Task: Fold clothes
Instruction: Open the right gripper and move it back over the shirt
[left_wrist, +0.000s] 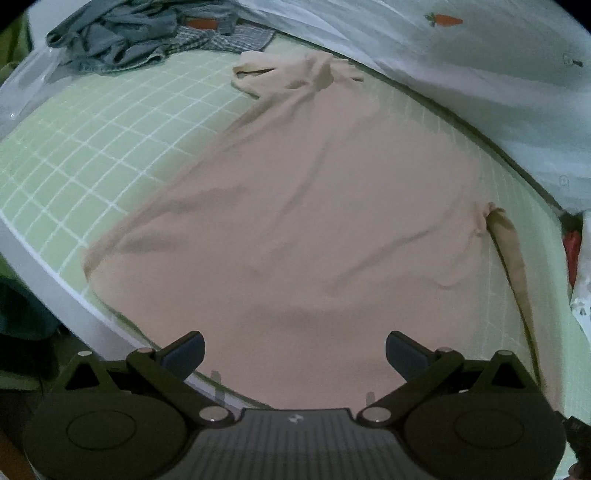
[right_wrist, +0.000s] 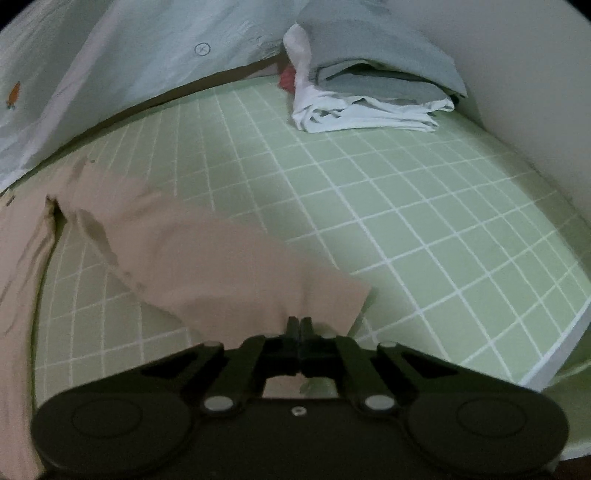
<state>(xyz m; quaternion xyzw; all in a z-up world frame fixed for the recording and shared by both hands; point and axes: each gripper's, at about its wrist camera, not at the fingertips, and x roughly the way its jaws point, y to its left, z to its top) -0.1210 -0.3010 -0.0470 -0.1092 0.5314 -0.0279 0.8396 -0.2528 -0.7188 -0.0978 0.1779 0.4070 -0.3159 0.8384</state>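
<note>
Where cloth lies, green gridded mat (right_wrist: 424, 229)

Each gripper (left_wrist: 294, 352) (right_wrist: 300, 325) is black, with round side housings, silver pivot screws and ribbed central plate.

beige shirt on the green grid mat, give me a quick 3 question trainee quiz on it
1. True or false: the right hand-held gripper is shut on the sleeve of the beige shirt.
2. How do the jaws of the left hand-held gripper stand? A) wide open above the shirt B) shut on the hem C) shut on a sock
3. What lies at the far right of the green grid mat in the right wrist view?

Key
1. True
2. A
3. A stack of folded clothes, grey on white.
</note>
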